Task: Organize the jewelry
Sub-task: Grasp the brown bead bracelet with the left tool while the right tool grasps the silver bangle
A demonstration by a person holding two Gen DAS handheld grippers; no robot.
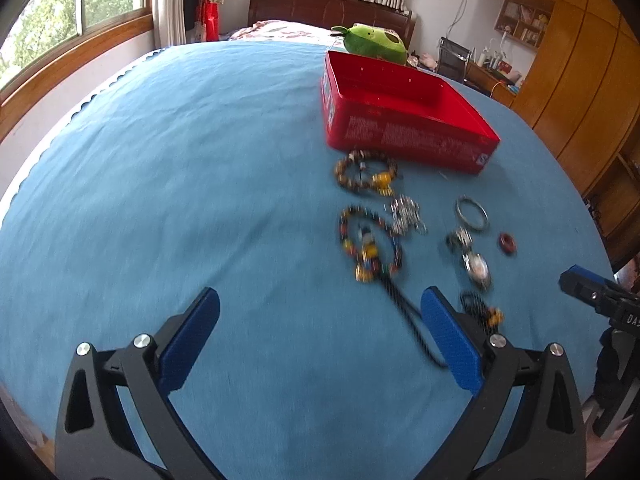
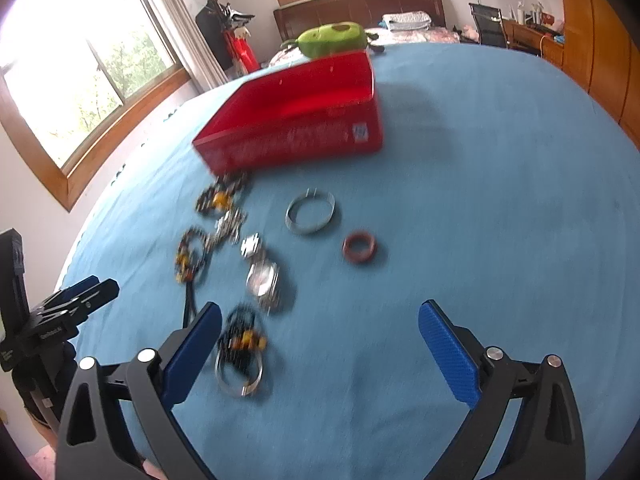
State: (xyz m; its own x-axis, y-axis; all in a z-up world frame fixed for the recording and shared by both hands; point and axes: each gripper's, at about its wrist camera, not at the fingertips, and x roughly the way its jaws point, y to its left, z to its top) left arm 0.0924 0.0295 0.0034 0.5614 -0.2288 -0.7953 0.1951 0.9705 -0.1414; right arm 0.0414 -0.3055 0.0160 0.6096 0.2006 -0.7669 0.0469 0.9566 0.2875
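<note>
While both the left gripper (image 1: 320, 336) and right gripper (image 2: 320, 344) hover with fingers spread and holding nothing, the jewelry (image 1: 372, 240) lies scattered on the blue bench (image 1: 180, 200) beside the red box (image 1: 400, 120), so the first pickup looks next.

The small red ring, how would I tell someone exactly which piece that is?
Find the red box on the blue cloth. Nearer than it lies a silver bangle, and just past that, away from the beaded pile, sits the red ring. It is the only plain, solid reddish-brown loop, lying by itself.
</note>
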